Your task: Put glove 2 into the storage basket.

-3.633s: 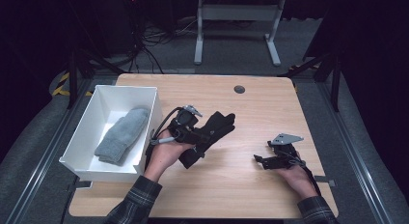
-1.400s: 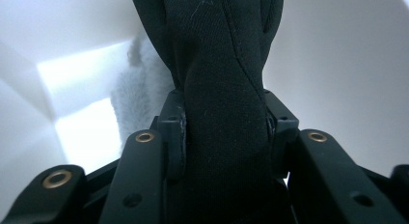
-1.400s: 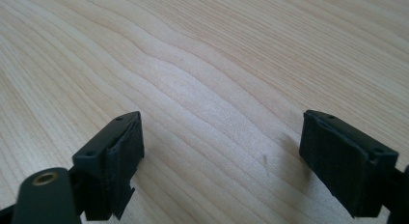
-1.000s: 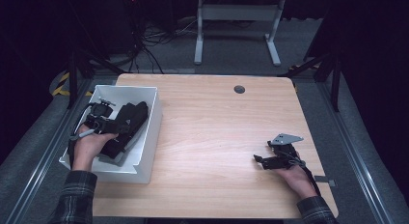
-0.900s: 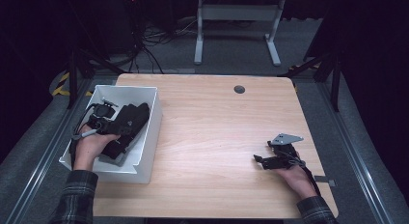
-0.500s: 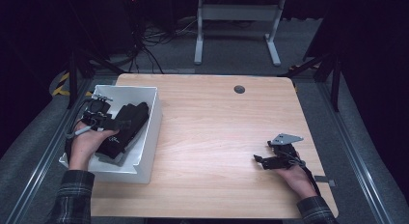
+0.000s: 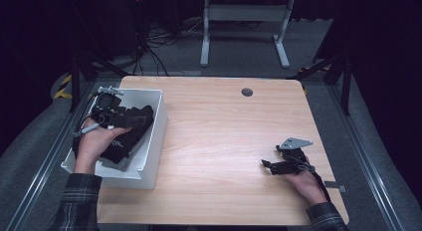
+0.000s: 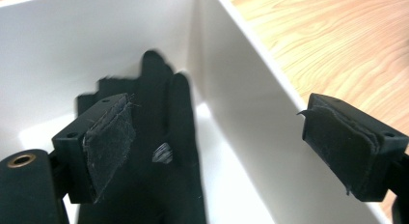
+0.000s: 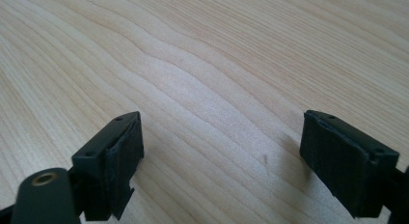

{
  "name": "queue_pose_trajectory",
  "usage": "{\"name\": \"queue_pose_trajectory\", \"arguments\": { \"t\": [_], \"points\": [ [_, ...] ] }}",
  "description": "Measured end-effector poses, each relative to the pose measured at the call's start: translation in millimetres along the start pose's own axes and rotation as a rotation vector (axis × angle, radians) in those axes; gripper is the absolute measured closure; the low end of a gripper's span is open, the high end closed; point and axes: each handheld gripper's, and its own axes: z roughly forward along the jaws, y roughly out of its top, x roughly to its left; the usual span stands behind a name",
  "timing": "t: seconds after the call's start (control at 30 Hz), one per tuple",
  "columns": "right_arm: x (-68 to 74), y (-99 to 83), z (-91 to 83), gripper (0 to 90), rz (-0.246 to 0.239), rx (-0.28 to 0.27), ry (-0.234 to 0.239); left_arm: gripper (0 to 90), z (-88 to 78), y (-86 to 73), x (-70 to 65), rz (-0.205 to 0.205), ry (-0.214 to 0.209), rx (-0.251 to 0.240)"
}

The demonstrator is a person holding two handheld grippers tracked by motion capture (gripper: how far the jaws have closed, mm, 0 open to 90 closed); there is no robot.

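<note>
My left gripper (image 7: 142, 116) hangs over the white bin (image 7: 154, 136) at the table's left edge. Its jaws have just been opening and now stand open, with nothing pressed between the pads. In the left gripper view, the black glove (image 8: 164, 108) lies on the bin's floor below and beyond the left gripper (image 8: 222, 142), fingers pointing away, beside the bin's right wall (image 8: 251, 89). From above, the glove (image 7: 122, 146) is a dark mass inside the bin. My right gripper (image 7: 266, 166) rests open on the table at the near right. In its own view, the right gripper (image 9: 219, 151) has bare wood between the pads.
The wooden table (image 7: 224, 131) stretches between the bin and the right hand, with a small dark round hole (image 7: 247, 92) near its far edge. A grey three-cornered plate (image 7: 294, 142) tops the right gripper. Cables and a desk frame (image 7: 244, 27) lie on the dark floor beyond.
Earlier the left gripper carried the black glove over the table. It has since let the glove go in the bin, over the grey cloth, and has risen slightly. The right gripper has not moved.
</note>
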Motion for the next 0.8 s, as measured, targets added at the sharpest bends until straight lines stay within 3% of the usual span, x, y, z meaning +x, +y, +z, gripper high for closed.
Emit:
{"name": "queue_pose_trajectory", "arguments": {
  "t": [0.43,0.8],
  "points": [
    [0.1,0.0,0.0,15.9,0.000,0.000,0.001,9.2,15.3,21.6,-43.9,0.063,-0.070,-0.048],
    [0.4,0.0,-0.2,15.9,-0.005,0.001,0.003,8.8,34.7,30.5,-94.8,0.114,-0.144,-0.074]
  ]
}}
